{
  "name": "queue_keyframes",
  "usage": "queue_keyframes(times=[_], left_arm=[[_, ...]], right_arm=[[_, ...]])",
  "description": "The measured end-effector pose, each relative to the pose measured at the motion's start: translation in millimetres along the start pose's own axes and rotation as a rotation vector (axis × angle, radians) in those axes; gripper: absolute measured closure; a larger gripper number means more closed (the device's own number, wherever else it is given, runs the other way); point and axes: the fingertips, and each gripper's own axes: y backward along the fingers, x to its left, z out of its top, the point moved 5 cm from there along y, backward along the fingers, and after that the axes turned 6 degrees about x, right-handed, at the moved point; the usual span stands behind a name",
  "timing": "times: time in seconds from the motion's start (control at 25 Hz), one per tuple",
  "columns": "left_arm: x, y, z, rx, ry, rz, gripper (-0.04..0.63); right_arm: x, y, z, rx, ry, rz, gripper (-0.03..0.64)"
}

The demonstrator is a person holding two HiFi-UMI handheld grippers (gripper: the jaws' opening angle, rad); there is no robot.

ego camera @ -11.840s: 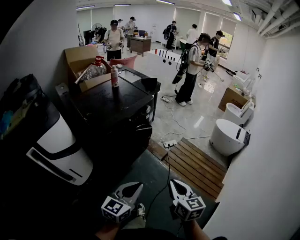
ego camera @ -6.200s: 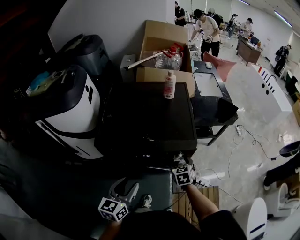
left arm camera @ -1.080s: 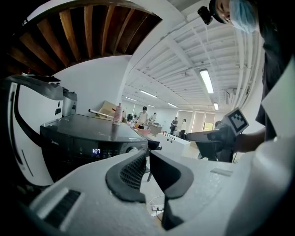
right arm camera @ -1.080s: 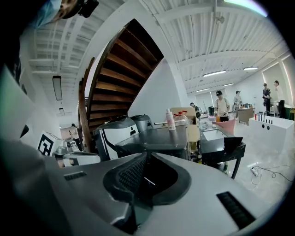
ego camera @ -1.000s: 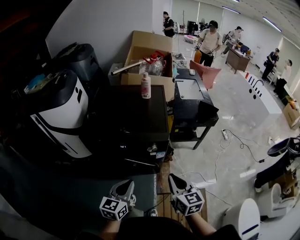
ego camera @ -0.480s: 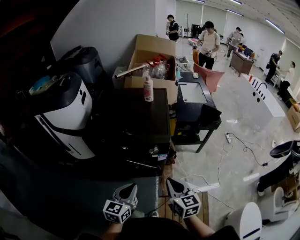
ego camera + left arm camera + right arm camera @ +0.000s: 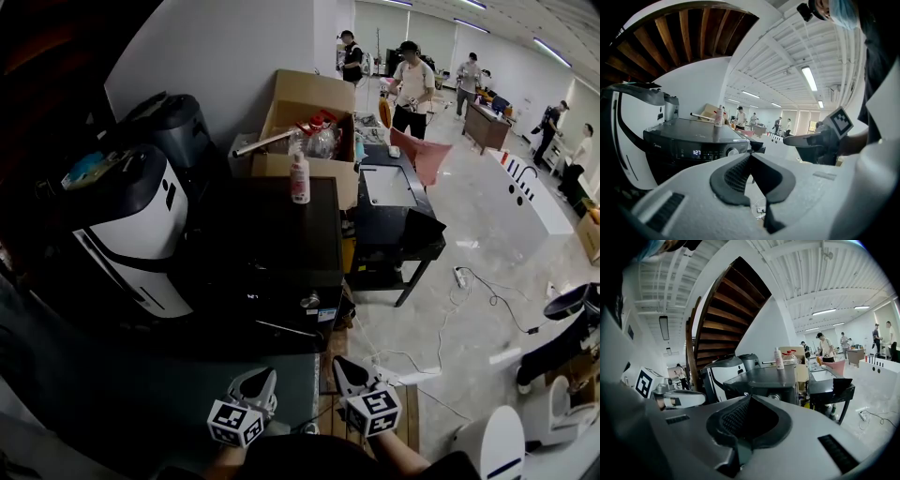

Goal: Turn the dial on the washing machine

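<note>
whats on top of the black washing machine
A white bottle stands upright near the back edge of the washing machine top. A cardboard box sits behind it, and what that rests on is hidden. The dark top could hide small things.

Pair: left gripper (image 7: pixel 261 380), right gripper (image 7: pixel 340 367). Pale grey-white moulded shells, dark ribbed jaw pads (image 7: pixel 736 174), one white cube (image 7: pixel 234 424) of black square markers each.

bottle (image 7: pixel 299 178) by cardboard box (image 7: pixel 309 98); blk table (image 7: pixel 412 230)

Ceiling strip lights (image 7: pixel 809 78) bright; left foreground dark, underexposed; heavy fisheye distortion, black corners
</note>
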Motion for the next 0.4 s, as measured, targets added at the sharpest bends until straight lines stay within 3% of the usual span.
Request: queue_keyframes(times=[0.4], left_arm=[[4.4, -0.6, 0.7, -0.002, 0.0, -0.003, 0.584]], right_arm=[[0.1, -5.8, 2.9, 0.003, 0.012, 0.001, 0.617]])
